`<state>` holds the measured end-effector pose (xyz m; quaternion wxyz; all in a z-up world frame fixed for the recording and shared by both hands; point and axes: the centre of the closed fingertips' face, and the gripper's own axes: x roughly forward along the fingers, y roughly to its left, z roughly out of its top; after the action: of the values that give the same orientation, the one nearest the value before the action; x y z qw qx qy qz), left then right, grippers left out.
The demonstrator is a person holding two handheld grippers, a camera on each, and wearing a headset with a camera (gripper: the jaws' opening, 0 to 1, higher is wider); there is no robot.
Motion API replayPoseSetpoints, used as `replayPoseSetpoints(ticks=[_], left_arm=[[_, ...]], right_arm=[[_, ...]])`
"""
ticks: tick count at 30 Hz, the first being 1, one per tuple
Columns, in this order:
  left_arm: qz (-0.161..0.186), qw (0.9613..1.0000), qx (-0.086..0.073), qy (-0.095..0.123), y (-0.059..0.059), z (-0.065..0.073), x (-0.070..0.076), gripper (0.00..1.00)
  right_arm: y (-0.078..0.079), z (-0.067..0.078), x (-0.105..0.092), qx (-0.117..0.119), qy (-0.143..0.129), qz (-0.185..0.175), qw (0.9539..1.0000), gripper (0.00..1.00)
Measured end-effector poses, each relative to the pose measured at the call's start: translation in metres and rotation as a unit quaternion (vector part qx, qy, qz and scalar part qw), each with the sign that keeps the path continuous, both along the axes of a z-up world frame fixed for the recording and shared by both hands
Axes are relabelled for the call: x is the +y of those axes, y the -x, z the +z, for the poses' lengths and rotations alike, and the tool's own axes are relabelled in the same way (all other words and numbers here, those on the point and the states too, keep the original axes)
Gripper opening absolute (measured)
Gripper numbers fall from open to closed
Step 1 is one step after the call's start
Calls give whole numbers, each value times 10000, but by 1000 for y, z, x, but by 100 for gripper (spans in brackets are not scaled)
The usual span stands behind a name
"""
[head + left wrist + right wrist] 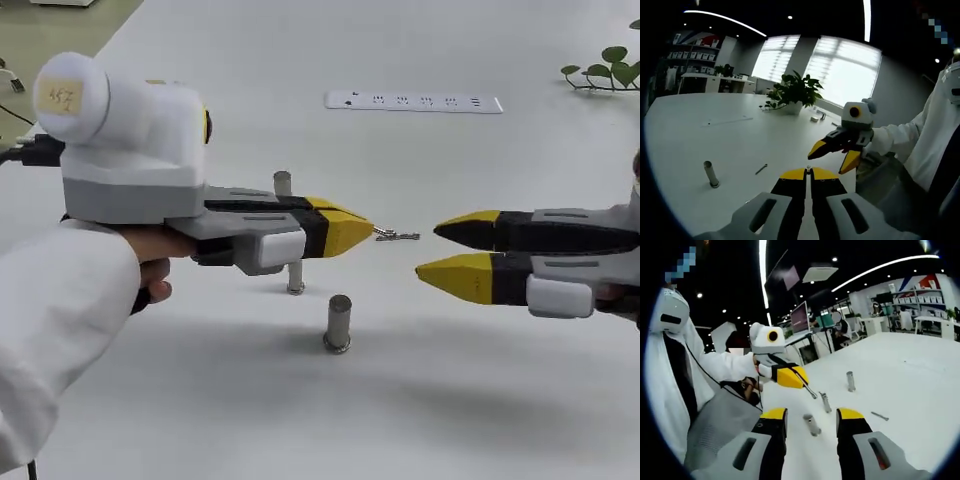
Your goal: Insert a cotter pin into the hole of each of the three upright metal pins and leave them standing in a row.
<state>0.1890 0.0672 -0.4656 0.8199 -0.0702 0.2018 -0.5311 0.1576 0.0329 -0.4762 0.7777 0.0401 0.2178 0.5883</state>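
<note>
Head view: the left gripper (370, 229), held in a white-sleeved hand (150, 262), points right with its yellow jaws together. A cotter pin (397, 236) shows right at its tips; from here I cannot tell whether it is gripped or lying on the worktop (200, 400). The right gripper (428, 250) faces it from the right, jaws apart and empty. Three metal pins stand upright: the far metal pin (283, 183) behind the left gripper, the middle metal pin (295, 277) under it, and the near metal pin (338, 322) in front. A power strip (413, 101) and a plant (605, 66) lie further back.

Left gripper view: its own jaws meet, with a speck of metal between the tips. A second cotter pin (761, 169) lies flat on the worktop, near one upright metal pin. The right gripper is across, its jaws spread.

Right gripper view: its own jaws stand wide with nothing between them. The left gripper is clamped on the thin cotter pin, which juts from its tips above the row of metal pins. The second cotter pin lies to the right.
</note>
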Motion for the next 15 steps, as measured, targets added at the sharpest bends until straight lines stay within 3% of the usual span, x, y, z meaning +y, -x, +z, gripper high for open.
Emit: replayPoseSetpoints(ticks=[3, 5, 6, 7, 8, 12, 15], left_arm=[[-39, 10000, -25, 18, 2, -2, 1, 0], [-101, 9998, -156, 21, 3, -1, 1, 0], [-168, 9990, -419, -27, 3, 0, 2, 0], [-188, 9986, -489, -43, 3, 0, 2, 0], [-253, 9967, -766, -113, 5, 1, 2, 0], [-366, 9953, -898, -80, 12, 3, 1, 0], [-536, 9933, -1024, -27, 19, 6, -2, 0]], right_arm=[[3, 3, 5, 109, -192, 48, 9997, 36], [6, 5, 8, 189, -264, 77, 9994, 36], [6, 6, 10, 236, -315, 85, 9992, 36], [8, 6, 11, 308, -362, 106, 9988, 35], [8, 7, 12, 353, -401, 123, 9985, 35], [8, 7, 12, 396, -424, 152, 9982, 31], [6, 11, 10, 448, -596, 229, 9970, 28]])
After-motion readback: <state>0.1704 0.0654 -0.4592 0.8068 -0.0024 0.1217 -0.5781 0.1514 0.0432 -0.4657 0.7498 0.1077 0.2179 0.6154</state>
